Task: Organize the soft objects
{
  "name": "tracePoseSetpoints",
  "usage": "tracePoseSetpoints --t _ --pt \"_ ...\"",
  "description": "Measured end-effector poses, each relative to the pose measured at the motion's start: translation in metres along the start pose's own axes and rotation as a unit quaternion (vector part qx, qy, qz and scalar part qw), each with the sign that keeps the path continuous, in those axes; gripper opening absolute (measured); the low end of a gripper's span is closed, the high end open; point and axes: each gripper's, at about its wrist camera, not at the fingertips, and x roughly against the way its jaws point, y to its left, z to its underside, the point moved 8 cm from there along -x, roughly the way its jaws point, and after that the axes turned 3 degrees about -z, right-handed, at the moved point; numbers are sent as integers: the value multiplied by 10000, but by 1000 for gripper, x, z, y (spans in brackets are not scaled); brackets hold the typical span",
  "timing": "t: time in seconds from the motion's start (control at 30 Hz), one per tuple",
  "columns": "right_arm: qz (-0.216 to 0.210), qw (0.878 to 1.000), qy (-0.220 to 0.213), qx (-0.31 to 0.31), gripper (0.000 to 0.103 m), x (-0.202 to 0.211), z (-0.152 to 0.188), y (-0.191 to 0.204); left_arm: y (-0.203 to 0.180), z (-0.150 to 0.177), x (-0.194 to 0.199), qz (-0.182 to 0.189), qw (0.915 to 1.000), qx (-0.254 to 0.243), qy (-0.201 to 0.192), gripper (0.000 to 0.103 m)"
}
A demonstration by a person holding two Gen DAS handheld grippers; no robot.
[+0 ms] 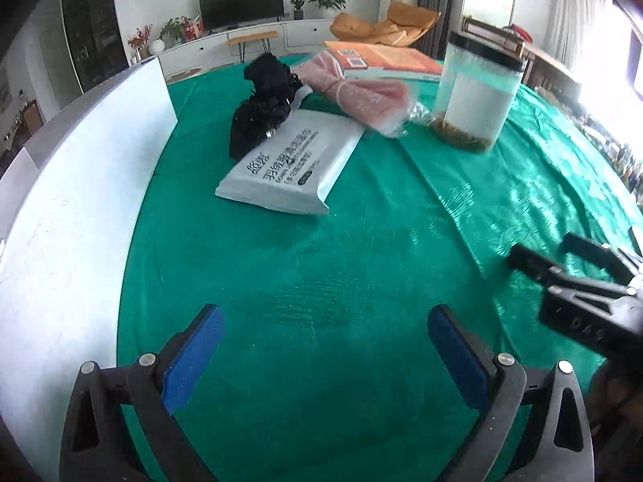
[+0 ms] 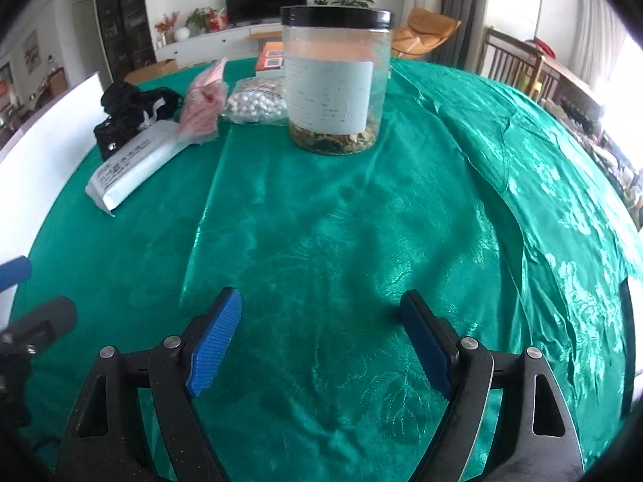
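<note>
A white soft packet with printed text lies on the green tablecloth; it also shows in the right wrist view. A black fabric bundle rests against its far end, also seen from the right wrist. A pink bagged cloth lies beside them, and shows in the right wrist view. A bag of white beads sits behind it. My left gripper is open and empty over the cloth. My right gripper is open and empty.
A clear jar with a black lid stands mid-table, also in the left wrist view. An orange book lies at the far edge. A white board stands along the left side. Chairs stand beyond on the right.
</note>
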Motion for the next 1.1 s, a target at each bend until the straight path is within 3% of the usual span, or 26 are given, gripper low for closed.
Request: tracePoseSetpoints --t 0.03,0.07,0.2,1.1 --pt "69 10000 -4 -64 86 -2 -3 -3 -1 2 -7 -25 9999 -41 92 103" --pt "121 9999 9 -112 90 -4 -6 -7 -1 -1 -10 94 9999 60 5 103" --pt "131 9998 44 -165 93 -6 -4 -13 2 -7 -16 5 9997 156 -171 103" --pt "122 9998 48 -152 94 -4 -3 -12 2 -11 -19 -8 9997 195 -165 103"
